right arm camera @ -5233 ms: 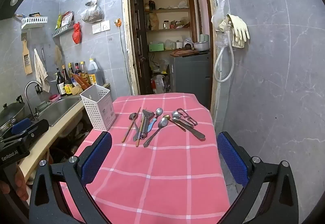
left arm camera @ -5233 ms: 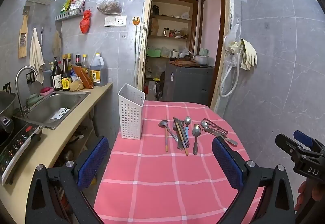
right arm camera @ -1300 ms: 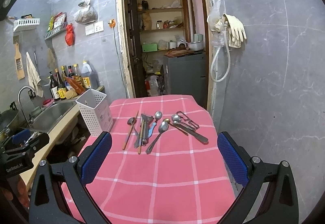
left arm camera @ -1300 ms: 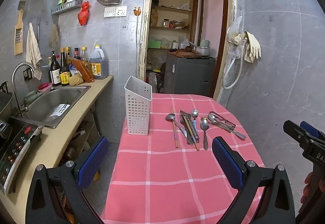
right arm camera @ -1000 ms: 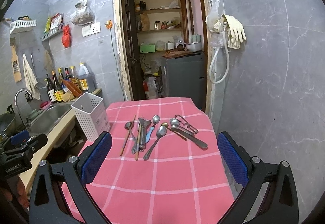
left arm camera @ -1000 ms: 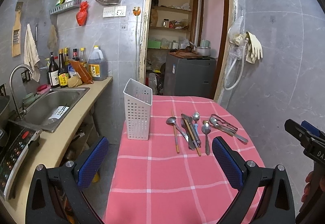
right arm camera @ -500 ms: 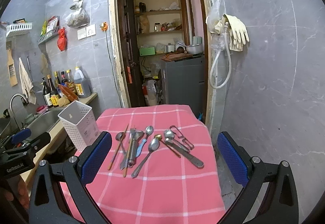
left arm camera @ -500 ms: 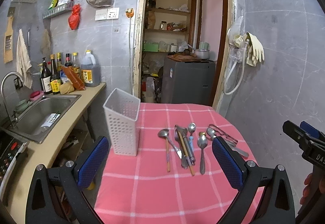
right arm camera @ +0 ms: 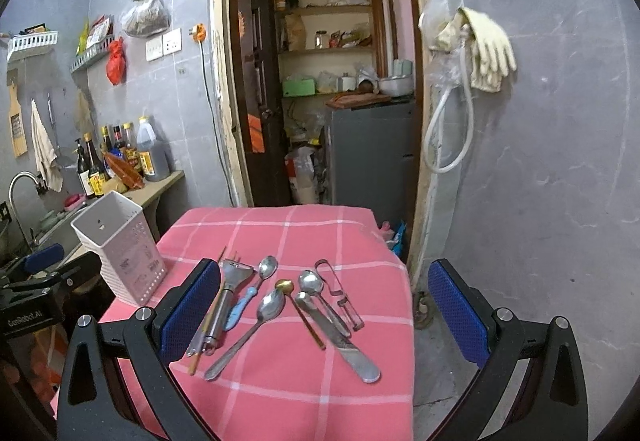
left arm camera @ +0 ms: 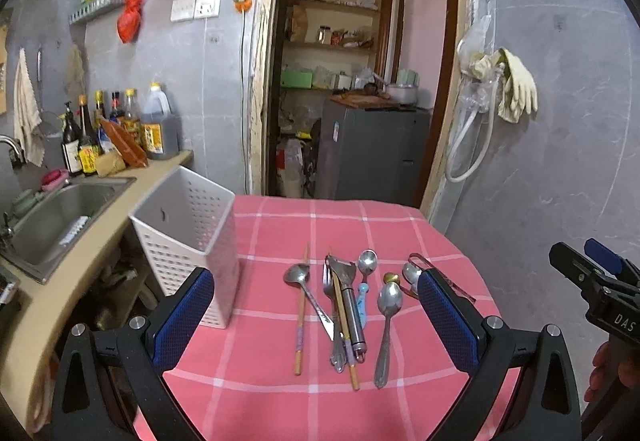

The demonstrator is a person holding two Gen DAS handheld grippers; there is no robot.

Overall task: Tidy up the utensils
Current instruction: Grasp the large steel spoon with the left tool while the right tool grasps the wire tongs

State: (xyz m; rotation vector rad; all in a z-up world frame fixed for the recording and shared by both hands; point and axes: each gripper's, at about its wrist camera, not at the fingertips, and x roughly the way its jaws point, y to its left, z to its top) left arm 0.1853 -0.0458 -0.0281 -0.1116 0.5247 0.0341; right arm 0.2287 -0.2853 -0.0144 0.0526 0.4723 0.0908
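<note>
Several utensils lie in a row on a pink checked tablecloth (left arm camera: 280,393): a spoon (left arm camera: 298,275), chopsticks (left arm camera: 300,321), a peeler (left arm camera: 352,305), a blue-handled spoon (left arm camera: 366,265), a large spoon (left arm camera: 388,305). In the right wrist view a knife (right arm camera: 340,337) and a gold spoon (right arm camera: 285,285) lie there too. A white perforated utensil holder (left arm camera: 188,241) stands empty at the table's left edge (right arm camera: 120,253). My left gripper (left arm camera: 316,325) is open above the utensils. My right gripper (right arm camera: 324,313) is open above them too.
A counter with a steel sink (left arm camera: 52,217) and bottles (left arm camera: 84,145) runs along the left. A doorway behind the table opens to a pantry with a grey cabinet (left arm camera: 372,157). A hose and gloves (left arm camera: 516,89) hang on the right wall.
Both grippers have moved forward and lower toward the utensils, which now sit between the fingers. Both stay open.
</note>
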